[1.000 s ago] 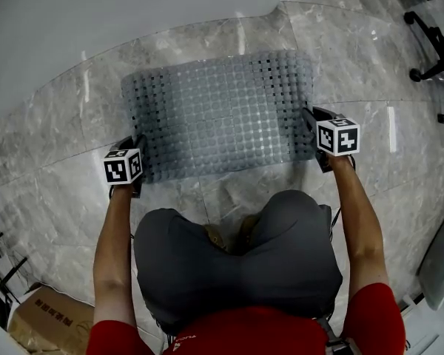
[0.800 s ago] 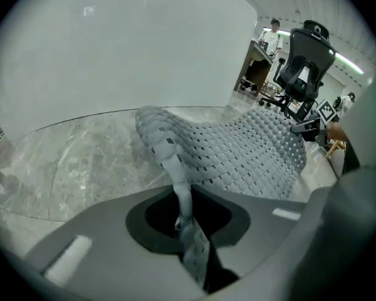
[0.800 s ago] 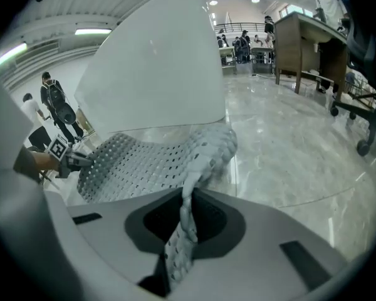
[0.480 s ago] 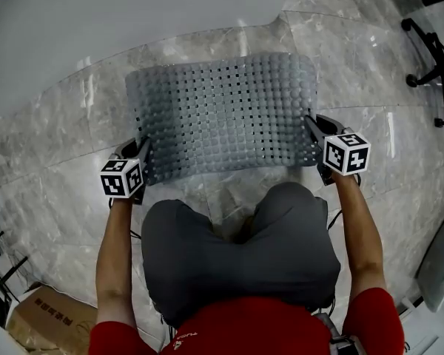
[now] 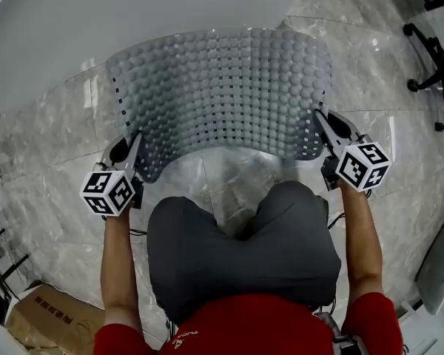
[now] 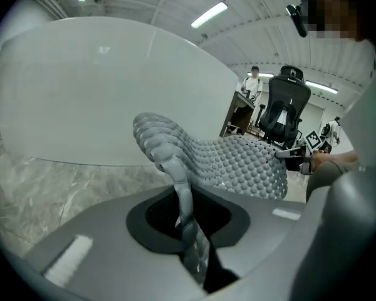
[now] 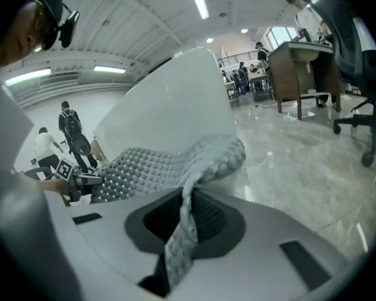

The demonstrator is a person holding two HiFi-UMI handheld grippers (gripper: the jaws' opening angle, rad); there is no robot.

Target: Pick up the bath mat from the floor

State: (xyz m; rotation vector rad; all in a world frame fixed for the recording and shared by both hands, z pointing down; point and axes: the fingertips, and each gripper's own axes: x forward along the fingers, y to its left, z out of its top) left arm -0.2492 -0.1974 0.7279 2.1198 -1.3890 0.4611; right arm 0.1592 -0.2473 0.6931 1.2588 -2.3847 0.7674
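Jaws of the left hand-held gripper [image 6: 187, 227] are closing almost fully on the bath mat [image 5: 222, 87], pinching its thin edge between them near the mat's near left corner; the left gripper view is showing the nubbed grey sheet running up out of the narrow gap and curling over above it. Across from it, the right hand-held gripper [image 7: 178, 231] is clenching the opposite edge near the near right corner in the same way, with a strip of mat squeezed between its nearly closed jaws and folding over just beyond them. In the head view the mat is spreading out between the two hand-held grippers in front of the person's knees [image 5: 240, 235], bumpy side showing, bowing upward along its near edge and hanging clear of the marbled floor [image 5: 52, 146] there. Its far edge is overlapping a large white curved surface [image 5: 96, 21] in that view, and whether that edge is touching anything cannot be told. Off to the right, well apart from the mat, an office chair [image 5: 436, 72] is standing on the floor.
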